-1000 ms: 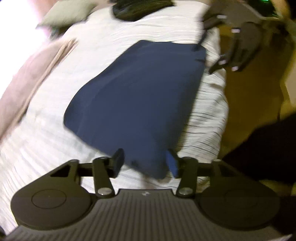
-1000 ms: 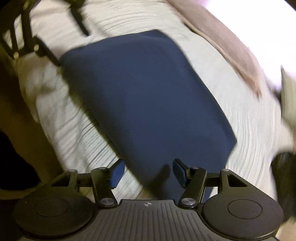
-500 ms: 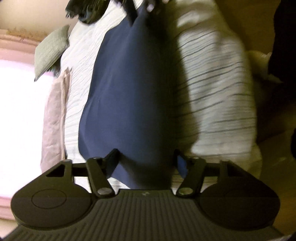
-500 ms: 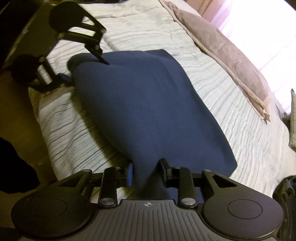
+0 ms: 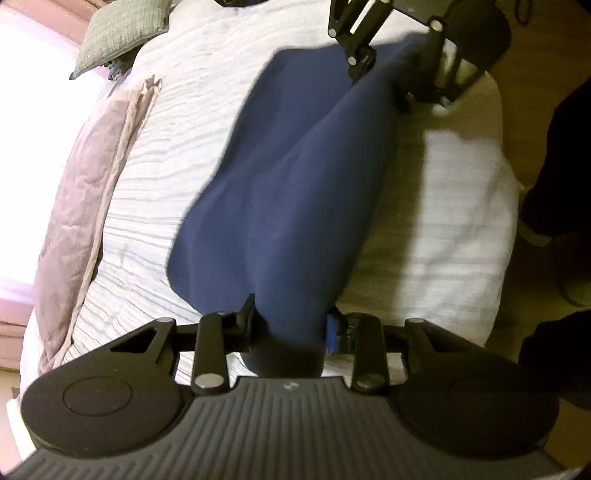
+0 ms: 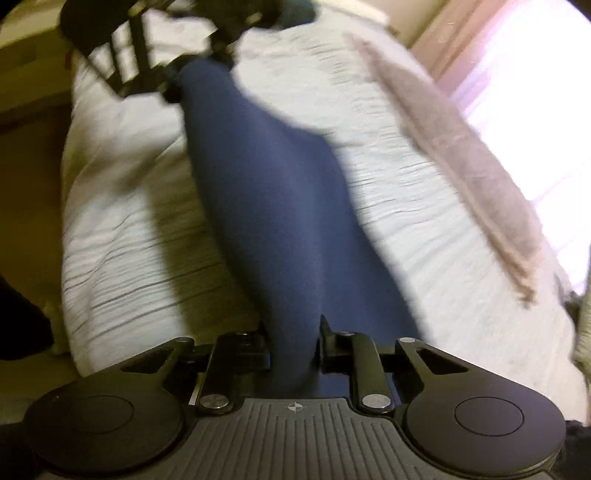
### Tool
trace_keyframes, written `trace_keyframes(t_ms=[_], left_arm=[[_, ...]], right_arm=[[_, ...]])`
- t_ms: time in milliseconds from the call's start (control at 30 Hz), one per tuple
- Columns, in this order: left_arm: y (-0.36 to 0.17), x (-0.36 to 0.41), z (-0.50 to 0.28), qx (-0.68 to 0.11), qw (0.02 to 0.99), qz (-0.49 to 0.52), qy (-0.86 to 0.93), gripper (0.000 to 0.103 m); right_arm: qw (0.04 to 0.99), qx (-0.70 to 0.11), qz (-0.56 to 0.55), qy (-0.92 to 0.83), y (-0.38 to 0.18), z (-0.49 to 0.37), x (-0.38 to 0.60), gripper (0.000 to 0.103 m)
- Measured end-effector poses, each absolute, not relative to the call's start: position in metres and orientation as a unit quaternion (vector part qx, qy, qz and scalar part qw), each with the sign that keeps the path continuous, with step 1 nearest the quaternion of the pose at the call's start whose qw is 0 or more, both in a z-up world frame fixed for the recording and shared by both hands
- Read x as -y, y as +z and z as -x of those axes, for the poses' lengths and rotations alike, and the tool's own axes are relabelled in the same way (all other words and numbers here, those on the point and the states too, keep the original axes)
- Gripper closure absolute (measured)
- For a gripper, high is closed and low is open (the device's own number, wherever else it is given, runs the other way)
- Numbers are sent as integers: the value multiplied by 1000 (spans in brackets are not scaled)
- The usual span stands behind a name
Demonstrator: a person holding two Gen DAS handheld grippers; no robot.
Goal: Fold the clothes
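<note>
A navy blue garment (image 5: 295, 192) hangs stretched between my two grippers above a white striped bed (image 5: 192, 122). My left gripper (image 5: 290, 325) is shut on one end of the garment. My right gripper (image 6: 293, 347) is shut on the other end (image 6: 273, 229). Each gripper shows at the far end of the cloth in the other's view: the right one (image 5: 391, 70) at the top of the left wrist view, the left one (image 6: 177, 79) at the top left of the right wrist view. The cloth sags toward the bed along its outer edge.
A beige folded cloth (image 5: 88, 192) lies along the far side of the bed, also in the right wrist view (image 6: 465, 166). A green-grey pillow (image 5: 118, 33) sits at the bed's corner. The bed's near edge (image 5: 491, 206) drops to a yellowish floor (image 6: 22, 192).
Both grippers have closed on the ends of the navy garment and lifted it off the bed. It was lying flat a second ago and is now pulled into a long hanging band.
</note>
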State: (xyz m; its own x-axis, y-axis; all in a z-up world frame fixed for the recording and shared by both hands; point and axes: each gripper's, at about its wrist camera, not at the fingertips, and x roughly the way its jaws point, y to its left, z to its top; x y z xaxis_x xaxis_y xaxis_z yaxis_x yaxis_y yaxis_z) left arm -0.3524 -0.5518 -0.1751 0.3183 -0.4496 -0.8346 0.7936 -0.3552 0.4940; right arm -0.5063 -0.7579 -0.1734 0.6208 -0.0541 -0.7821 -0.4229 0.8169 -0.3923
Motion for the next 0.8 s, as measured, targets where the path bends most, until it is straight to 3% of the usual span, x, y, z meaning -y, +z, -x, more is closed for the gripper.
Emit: trace_keyframes(t_ms=[233, 433, 600, 800], left_arm=[[-80, 626, 346, -106, 578, -549, -595, 74], [-30, 712, 346, 0, 598, -515, -613, 74], [-72, 719, 374, 28, 574, -521, -631, 74], [-217, 654, 425, -17, 511, -563, -649, 74]], right_arm=[[864, -385, 323, 15, -63, 490, 849, 85], [853, -368, 362, -74, -48, 511, 883, 84], [850, -380, 356, -82, -111, 542, 856, 84], [848, -391, 349, -78, -189, 571, 814, 83]])
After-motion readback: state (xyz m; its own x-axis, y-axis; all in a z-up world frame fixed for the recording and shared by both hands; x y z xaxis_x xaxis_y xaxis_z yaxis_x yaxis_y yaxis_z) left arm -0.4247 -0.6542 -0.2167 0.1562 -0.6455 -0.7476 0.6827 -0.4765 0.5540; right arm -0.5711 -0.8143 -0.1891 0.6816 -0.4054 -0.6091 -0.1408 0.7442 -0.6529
